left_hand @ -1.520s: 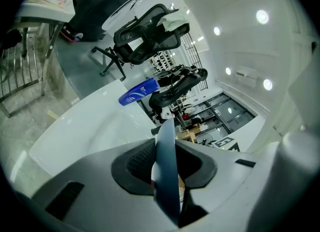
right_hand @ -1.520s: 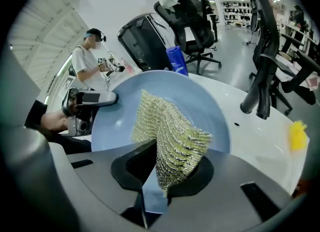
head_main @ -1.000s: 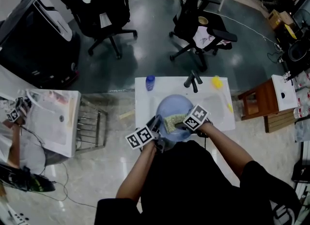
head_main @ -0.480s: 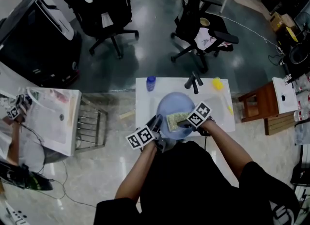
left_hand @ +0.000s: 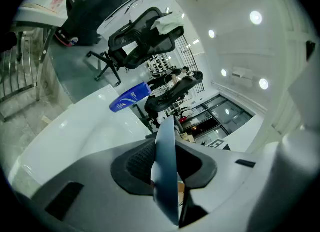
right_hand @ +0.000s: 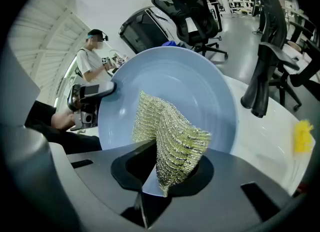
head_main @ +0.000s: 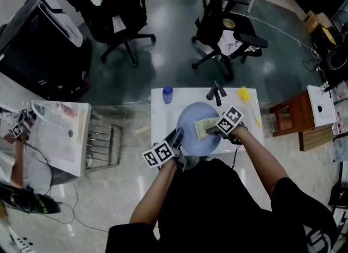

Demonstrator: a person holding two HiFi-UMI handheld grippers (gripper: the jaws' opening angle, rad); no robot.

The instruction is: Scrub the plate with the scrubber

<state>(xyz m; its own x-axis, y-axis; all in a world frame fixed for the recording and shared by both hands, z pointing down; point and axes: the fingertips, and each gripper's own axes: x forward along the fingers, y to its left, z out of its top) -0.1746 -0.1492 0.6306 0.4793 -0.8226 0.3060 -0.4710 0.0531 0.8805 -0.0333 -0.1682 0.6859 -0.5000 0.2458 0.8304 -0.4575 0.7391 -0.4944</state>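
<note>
Mid-scrub, by the look of it. Clamped on the near-left rim of the blue plate [head_main: 190,118] with the left hand-held gripper [head_main: 175,137]: jaws at a narrow set, pads pressed on either face, the plate seen edge-on between them in the left gripper view. Pinched in the right hand-held gripper [head_main: 213,131], the yellow-green mesh scrubber [head_main: 204,127]: jaws closed down on its near edge, free end laid against the plate's hollow face, right of centre.

Held over the white sink [head_main: 162,117], just in front of the black faucet [head_main: 217,91], with a blue bottle [head_main: 168,93] at the back left corner and a small yellow thing [head_main: 243,92] at the back right.

Round, so no long axis to speak of for the plate; hollow face turned up and toward the right hand-held gripper, rim toward the left one. Exact tilt not readable from above. For the scrubber, long axis out from the jaws and across the plate face, pointing away from the person's right hand toward the plate's middle.

Next, probably: hold the rim grip firm so as not to let the plate swivel, press the mesh flat, and sweep across the whole face, left half and far rim included. Likely to fold or slip from the pinch if dragged too hard, being limp.
</note>
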